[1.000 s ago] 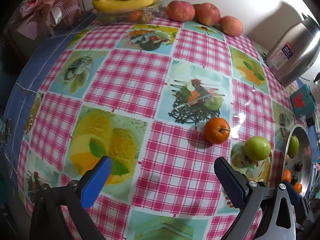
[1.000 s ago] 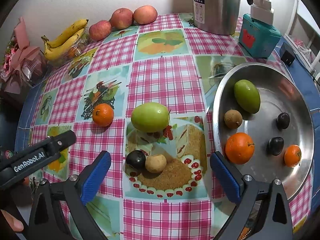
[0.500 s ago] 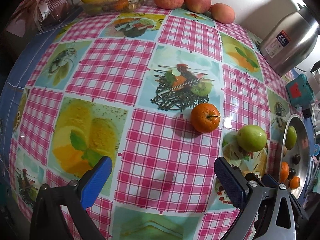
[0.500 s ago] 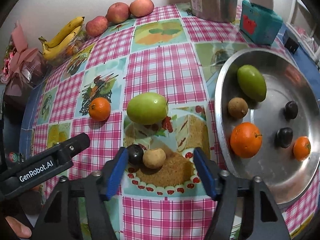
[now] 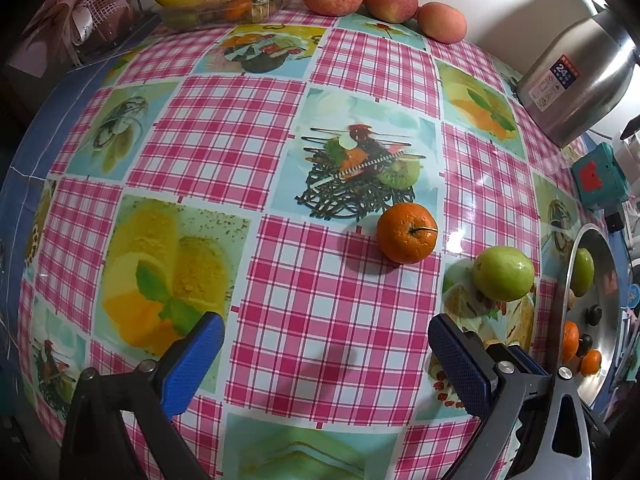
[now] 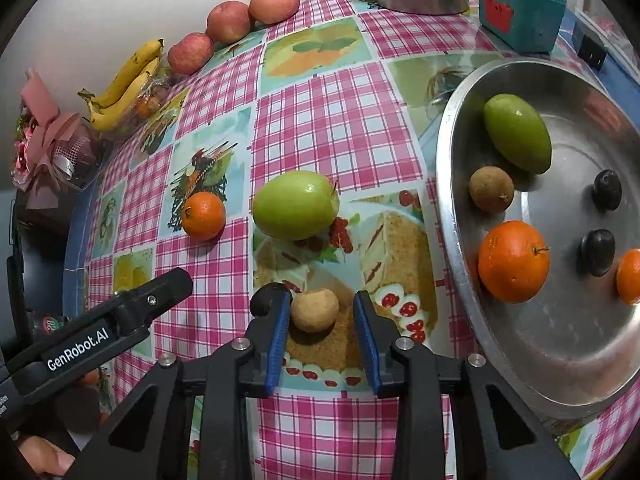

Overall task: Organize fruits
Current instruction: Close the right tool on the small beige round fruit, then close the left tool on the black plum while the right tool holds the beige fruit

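My right gripper [image 6: 322, 312] is low over the table, its jaws part closed around a small tan fruit [image 6: 314, 309]; a gap shows on the right side. A small dark fruit seen earlier is hidden behind the left finger. A green fruit [image 6: 295, 205] and a small orange [image 6: 203, 216] lie beyond. The steel tray [image 6: 452, 152] at right holds several fruits. My left gripper [image 5: 324, 356] is open and empty above the tablecloth, with the orange [image 5: 407, 233] and green fruit [image 5: 503, 273] ahead to its right.
Bananas [image 6: 124, 84] on a clear box and three red apples [image 6: 232, 20] line the wall. A steel kettle [image 5: 580, 84] and a teal box [image 6: 520, 12] stand at the back. A pink bouquet [image 6: 44, 148] sits at the table's left edge.
My right gripper moved down and forward and narrowed its jaws around the tan fruit. My left gripper moved forward and lower over the table, still open.
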A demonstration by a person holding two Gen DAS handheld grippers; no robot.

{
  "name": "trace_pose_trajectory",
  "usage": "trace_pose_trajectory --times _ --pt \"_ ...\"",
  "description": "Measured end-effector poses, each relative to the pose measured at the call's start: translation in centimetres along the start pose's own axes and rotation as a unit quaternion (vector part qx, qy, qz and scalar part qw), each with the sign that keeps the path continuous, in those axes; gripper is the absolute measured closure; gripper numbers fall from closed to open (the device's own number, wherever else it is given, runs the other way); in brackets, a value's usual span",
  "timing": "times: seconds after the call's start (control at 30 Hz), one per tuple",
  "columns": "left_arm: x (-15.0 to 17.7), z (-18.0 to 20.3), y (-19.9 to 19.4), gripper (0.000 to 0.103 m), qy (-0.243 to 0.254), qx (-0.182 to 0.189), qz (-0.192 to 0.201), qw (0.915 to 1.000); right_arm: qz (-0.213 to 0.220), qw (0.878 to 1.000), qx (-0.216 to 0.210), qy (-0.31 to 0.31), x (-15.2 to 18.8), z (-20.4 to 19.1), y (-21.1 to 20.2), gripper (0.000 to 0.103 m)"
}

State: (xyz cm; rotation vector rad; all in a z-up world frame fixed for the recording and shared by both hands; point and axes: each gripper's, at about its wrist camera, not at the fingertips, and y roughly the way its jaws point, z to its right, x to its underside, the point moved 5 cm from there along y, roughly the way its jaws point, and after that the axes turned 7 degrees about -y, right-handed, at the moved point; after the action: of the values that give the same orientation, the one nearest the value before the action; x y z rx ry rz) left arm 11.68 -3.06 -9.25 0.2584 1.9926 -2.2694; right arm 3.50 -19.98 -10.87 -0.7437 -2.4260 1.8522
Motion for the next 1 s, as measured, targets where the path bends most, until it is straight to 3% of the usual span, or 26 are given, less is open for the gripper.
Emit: trace_pose_trajectory --times 0.13,0.43,0.7,1.0 --pt "0.0 0.0 0.1 0.000 0.000 0.000 0.000 1.0000 -0.001 1.000 -0.016 0.008 0.0 0.0 0.0 0.077" --pt "0.1 0.5 -0.1 0.000 0.003 0.016 -0.004 0.9999 0.002 1.000 -0.023 0.012 0.0 0.1 -0.2 0.078" --pt "0.6 2.6 -0.2 0.002 0.011 0.055 -0.016 0.9983 0.009 0.999 0.036 -0.012 -0.1 0.7 -1.4 0.078" --pt "1.3 5.1 0.6 0.033 0.017 0.121 -0.046 0.9915 0.006 0.999 0.043 -0.016 0.1 0.9 -1.7 0.078"
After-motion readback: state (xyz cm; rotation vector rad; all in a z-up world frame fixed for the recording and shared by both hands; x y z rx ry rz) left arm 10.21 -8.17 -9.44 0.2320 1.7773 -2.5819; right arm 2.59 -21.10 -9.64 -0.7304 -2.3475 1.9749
